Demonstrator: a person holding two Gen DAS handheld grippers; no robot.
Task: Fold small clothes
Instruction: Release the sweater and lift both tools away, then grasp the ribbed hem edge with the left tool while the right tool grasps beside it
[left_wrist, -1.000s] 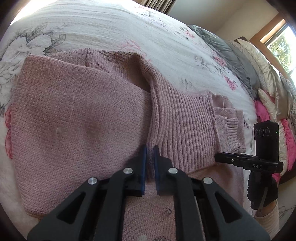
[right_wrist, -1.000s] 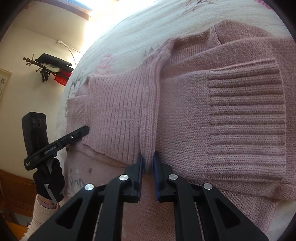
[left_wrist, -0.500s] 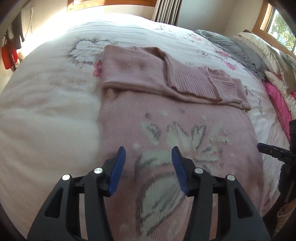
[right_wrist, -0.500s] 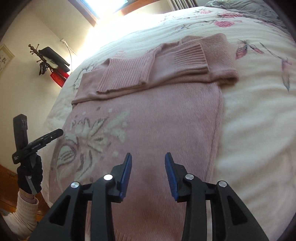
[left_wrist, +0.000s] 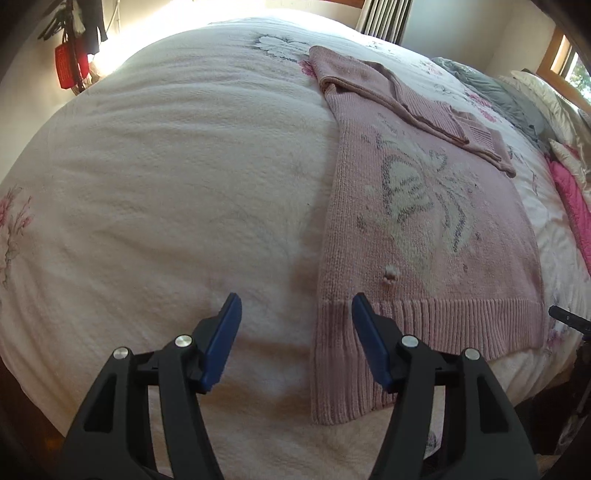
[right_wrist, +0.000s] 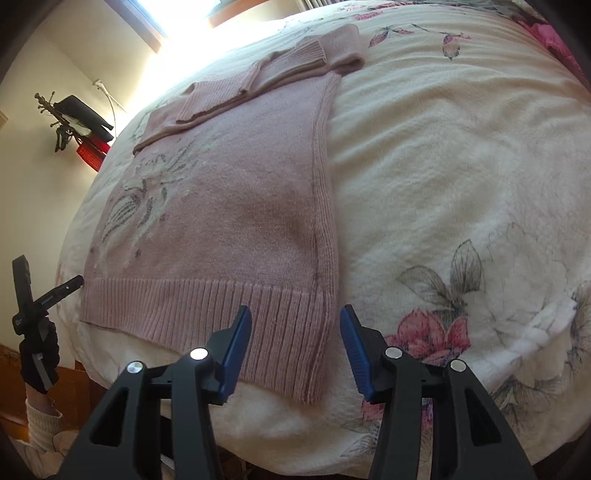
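Pink knitwear, a sweater with a pale floral motif on its body, lay flat on a white floral bedspread in the left wrist view, its sleeves folded across the far end and its ribbed hem nearest the camera at the bed's edge. The left gripper hovered just above that hem's left corner with its blue-padded jaws spread wide, holding nothing; one pad sat over bare bedspread, the other over the ribbing. Grey and pink bedding was piled at the far right. In the right wrist view the same sweater stretched away from the camera, the folded sleeves at the far end near a bright window. The right gripper hung over the hem's right corner, jaws likewise wide apart and empty, straddling the side seam. At the left edge the other tool showed, held in a dark-gloved hand with a pale knitted cuff below it.
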